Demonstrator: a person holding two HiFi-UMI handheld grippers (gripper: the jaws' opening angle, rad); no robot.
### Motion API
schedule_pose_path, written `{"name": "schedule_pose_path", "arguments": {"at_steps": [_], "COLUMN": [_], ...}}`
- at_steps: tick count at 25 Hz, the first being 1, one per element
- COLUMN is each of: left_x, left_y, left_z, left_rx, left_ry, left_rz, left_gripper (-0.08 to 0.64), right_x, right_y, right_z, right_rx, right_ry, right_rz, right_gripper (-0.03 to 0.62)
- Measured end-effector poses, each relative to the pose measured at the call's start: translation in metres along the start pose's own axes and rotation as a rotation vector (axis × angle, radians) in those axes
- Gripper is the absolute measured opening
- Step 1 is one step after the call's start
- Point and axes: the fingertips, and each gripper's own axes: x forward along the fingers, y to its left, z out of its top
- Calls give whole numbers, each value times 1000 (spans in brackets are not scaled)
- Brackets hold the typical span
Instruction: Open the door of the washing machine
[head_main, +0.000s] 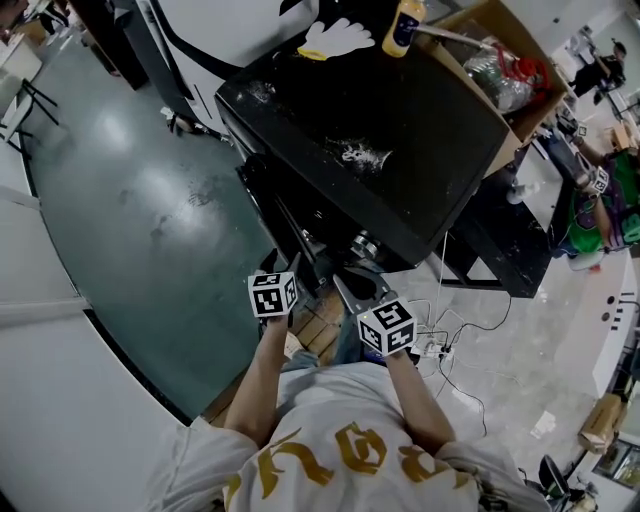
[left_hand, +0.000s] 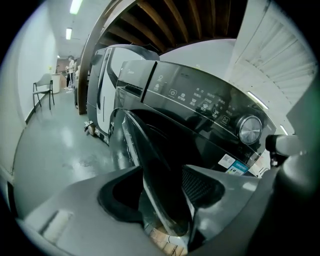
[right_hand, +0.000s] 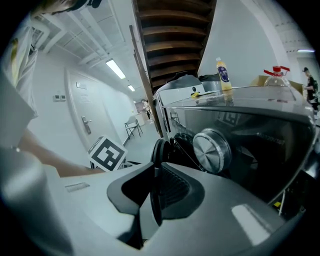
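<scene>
The black washing machine (head_main: 380, 110) stands in front of me, its control panel (left_hand: 200, 100) and silver knob (left_hand: 250, 129) showing in the left gripper view. Its round door (left_hand: 150, 155) stands ajar, swung out from the drum. The door's dark rim runs between the jaws of my left gripper (left_hand: 165, 210), which is shut on it. My right gripper (right_hand: 156, 195) is shut with nothing in it, just in front of the knob (right_hand: 212, 150) and to the right of the door rim (right_hand: 160, 150). In the head view both grippers (head_main: 296, 265) (head_main: 352, 285) sit at the machine's front.
On the machine's top stand a yellow bottle (head_main: 404, 25) and a cardboard box (head_main: 520, 60) of rubbish. White cables (head_main: 450, 350) lie on the floor at my right. A chair (left_hand: 42, 92) stands by the far left wall, across green floor (head_main: 130, 200).
</scene>
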Motion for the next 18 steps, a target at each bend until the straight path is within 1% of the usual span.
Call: {"name": "schedule_pose_path", "arguments": {"at_steps": [2, 3, 4, 11, 18], "left_x": [-6, -9, -12, -34, -54], "left_y": [5, 7, 10, 32, 59], "left_z": [-4, -6, -8, -17, -25], "left_rx": [-12, -23, -33, -65, -97], "left_ry": [2, 2, 1, 5, -10], "left_rz": [-3, -5, -6, 22, 78], "left_gripper": [233, 198, 192, 158, 133], "right_x": [3, 4, 6, 14, 23], "right_y": [5, 8, 10, 24, 35], "right_z": [-1, -1, -1, 3, 1], "right_rx": [-7, -10, -14, -38, -52], "right_ry": [2, 3, 4, 5, 9], "right_rz": [7, 10, 12, 28, 33], "right_gripper": [61, 61, 61, 61, 60]}}
